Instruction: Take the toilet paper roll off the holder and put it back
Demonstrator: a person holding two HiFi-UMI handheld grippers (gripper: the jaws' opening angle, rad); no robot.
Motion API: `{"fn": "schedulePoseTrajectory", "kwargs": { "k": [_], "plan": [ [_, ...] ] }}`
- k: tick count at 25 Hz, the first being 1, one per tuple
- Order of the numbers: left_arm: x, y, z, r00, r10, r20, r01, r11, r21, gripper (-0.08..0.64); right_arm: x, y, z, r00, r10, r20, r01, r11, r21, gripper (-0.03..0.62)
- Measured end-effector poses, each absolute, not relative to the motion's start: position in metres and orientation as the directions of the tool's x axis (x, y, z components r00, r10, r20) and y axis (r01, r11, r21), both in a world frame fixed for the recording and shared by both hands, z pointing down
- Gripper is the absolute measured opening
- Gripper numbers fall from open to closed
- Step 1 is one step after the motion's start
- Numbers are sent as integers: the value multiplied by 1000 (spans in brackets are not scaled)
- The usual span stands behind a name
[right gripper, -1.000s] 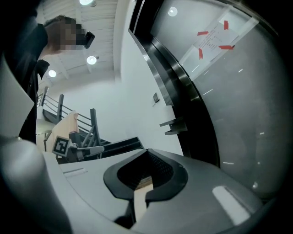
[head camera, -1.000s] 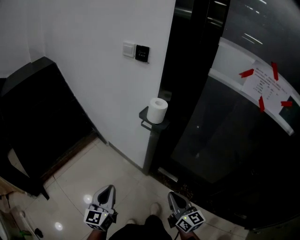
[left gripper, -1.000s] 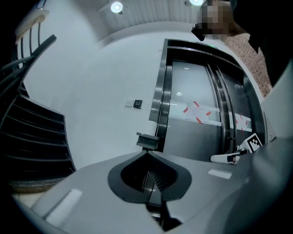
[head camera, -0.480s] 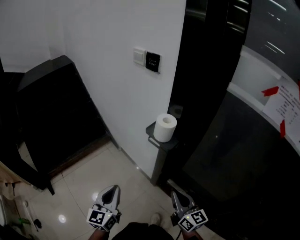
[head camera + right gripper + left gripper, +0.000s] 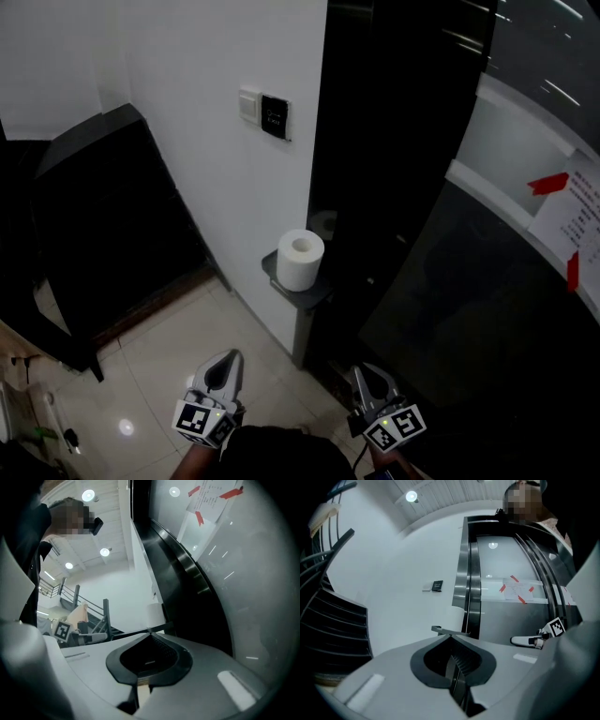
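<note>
A white toilet paper roll stands upright on a small dark shelf holder on a post by the wall corner. In the left gripper view the roll shows just beyond the jaw tips, on the holder. The right gripper view shows the roll far ahead too. My left gripper is low at the bottom left, shut and empty, well short of the roll. My right gripper is at the bottom right, its jaws together with nothing between them.
A white wall with a switch plate and a dark panel rises behind the holder. A black glass wall stands to the right, a taped paper notice on it. A black stair side fills the left. The floor tiles are pale.
The head view has shifted, so the roll and holder now sit lower and a little left in the picture. Both grippers stay low at the bottom edge, still shut.
</note>
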State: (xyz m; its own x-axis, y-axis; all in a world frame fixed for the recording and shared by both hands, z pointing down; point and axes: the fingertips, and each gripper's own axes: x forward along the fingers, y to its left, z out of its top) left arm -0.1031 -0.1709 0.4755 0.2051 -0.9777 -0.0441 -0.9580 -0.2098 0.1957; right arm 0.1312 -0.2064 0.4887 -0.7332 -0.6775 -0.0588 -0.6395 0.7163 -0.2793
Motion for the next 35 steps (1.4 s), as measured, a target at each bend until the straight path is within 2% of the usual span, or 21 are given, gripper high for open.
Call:
{"fn": "schedulePoseTrajectory", "kwargs": {
  "k": [6, 18, 30, 32, 35],
  "plan": [
    [-99, -192, 480, 212, -977, -33, -955, -214, 206, 2, 149, -223, 495, -711, -702, -40, -664, 689, -291, 13],
    [-95, -260, 453, 365, -929, -61, -914, -370, 165, 3, 149, -256, 477, -615, -787, -55, -745, 602, -285, 12],
    [-92, -304, 451, 424, -904, -51, -896, -427, 123, 6, 142, -281, 476, -580, -811, -73, -769, 575, -280, 13],
    [-85, -313, 451, 450, -892, -32, -887, -451, 103, 39, 141, -283, 478, -576, -815, -68, -772, 570, -283, 13],
    [-73, -328, 454, 476, -879, 12, -878, -474, 73, 203, 141, -284, 483, -569, -820, -60, -774, 559, -296, 13]
  ]
}}
